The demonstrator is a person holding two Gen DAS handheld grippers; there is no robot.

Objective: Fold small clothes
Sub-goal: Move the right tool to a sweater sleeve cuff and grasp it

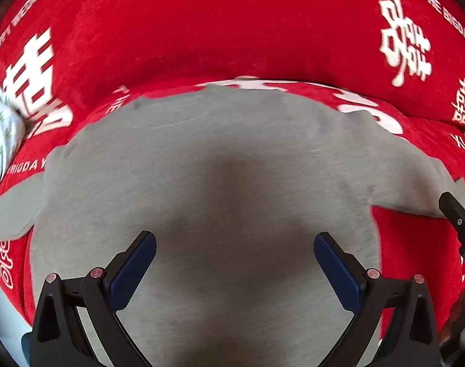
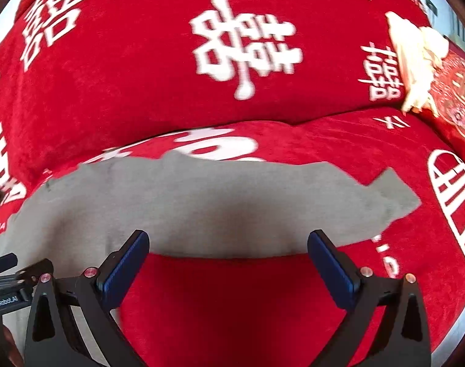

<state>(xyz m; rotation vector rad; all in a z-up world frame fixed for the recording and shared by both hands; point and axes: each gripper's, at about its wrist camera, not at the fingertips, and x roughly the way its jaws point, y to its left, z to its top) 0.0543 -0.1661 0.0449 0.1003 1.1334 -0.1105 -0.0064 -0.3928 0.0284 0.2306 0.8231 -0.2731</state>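
Both pairs of tongs stand wide apart and hold nothing. The left tongs [image 1: 234,261] hover over the middle of the grey garment [image 1: 217,189], blue pads well clear of each other, a soft shadow on the cloth between them. The right tongs [image 2: 228,258] hang just off the garment's near edge, where a sleeve runs out to the side; between the pads lie that grey hem and the red cover below it. Whether either pair touches the cloth cannot be told.

The garment [image 2: 201,202] looks like a small long-sleeved top, lying flat on a red sofa cover [image 1: 232,30] printed with white characters and lettering. One sleeve reaches out from the body on the left tongs' side, the other on the right tongs' side, ending in a cuff. The far edge meets the seam where the seat joins the back cushion. In the left view the other tool's black tip [image 1: 455,217] shows by the far-side sleeve.

Beyond the garment, a pale patterned cloth [image 1: 0,128] sits at one end of the sofa and a cream bundle [image 2: 415,61] at the other.

As I judge it, the folding is at its start: the top is spread and smoothed, no sleeve is turned in, no crease made. Sleeves and body folds all remain.
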